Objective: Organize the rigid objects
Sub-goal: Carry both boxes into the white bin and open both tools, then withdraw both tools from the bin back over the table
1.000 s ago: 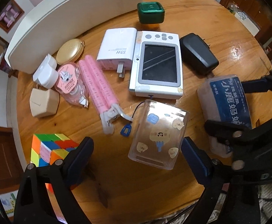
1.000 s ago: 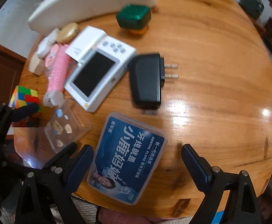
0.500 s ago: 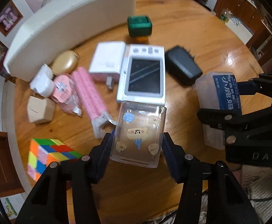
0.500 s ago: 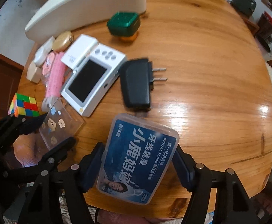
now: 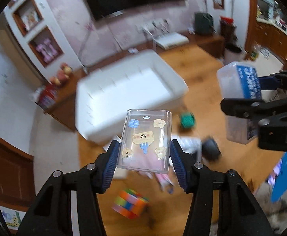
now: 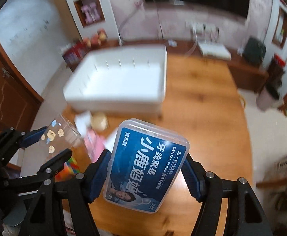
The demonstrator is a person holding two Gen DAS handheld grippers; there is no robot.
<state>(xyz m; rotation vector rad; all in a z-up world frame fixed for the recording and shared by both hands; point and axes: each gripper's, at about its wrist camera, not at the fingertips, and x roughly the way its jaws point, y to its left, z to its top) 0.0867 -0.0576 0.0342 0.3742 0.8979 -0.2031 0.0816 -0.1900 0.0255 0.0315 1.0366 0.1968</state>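
Room: wooden round table (image 6: 202, 98) in a lived-in room, dark screen on the far wall; much of the background is motion-blurred.
Left gripper (image 5: 143, 158): clamped on the clear sticker box (image 5: 146, 139), pads on its two long side walls, box lifted clear of the table at 12 o'clock from the fingers.
Right gripper (image 6: 144, 172): clamped on the blue floss box (image 6: 146, 165) across its long sides, held in the air over the table's near part.
Handling, clear box: judged light, stiff, thin-walled and slick; a firm squeeze low on the side walls suits it, too hard may crack it.
Handling, floss box: judged light, rigid, smooth-lidded; the mid-side hold looks balanced.
Left behind: colour cube (image 5: 130, 203) at 6 o'clock below the left gripper; green box (image 5: 186, 119) and black charger (image 5: 211, 149) toward 2 o'clock.
Bin: white bin (image 6: 123, 80) at 12 o'clock beyond both boxes, open and seemingly empty.
Changed since a second ago: both sets of jaws then stood wide around boxes lying on the table; now both are gripped and raised, views tipped toward the bin.
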